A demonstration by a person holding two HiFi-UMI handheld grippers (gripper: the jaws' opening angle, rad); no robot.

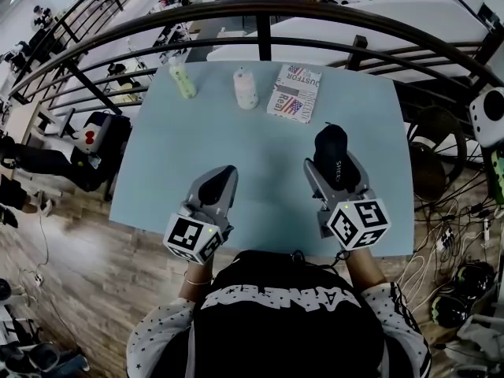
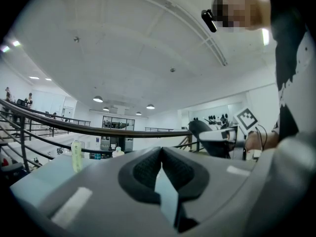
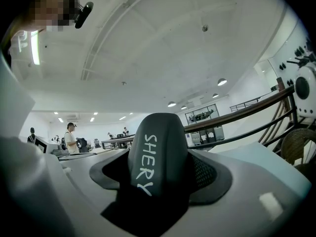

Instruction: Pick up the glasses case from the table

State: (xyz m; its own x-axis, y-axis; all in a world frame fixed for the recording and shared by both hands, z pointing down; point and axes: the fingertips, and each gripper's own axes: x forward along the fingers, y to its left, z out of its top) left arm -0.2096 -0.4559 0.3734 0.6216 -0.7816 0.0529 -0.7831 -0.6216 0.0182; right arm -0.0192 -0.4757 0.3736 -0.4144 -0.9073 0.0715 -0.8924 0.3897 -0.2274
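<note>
Noted: right gripper (image 1: 337, 172) clenched on black smooth oval glasses case (image 1: 329, 146), left gripper (image 1: 223, 176) closed empty; risk: shell slides out over pale blue table (image 1: 260, 156) if squeeze slackens.

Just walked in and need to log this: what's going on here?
A person holds a gripper in each hand over a blue table. The right gripper is shut on a black glasses case, tilted upward and apparently off the table. The left gripper is shut and empty. A green bottle, a white bottle and a printed packet sit at the far edge.
</note>
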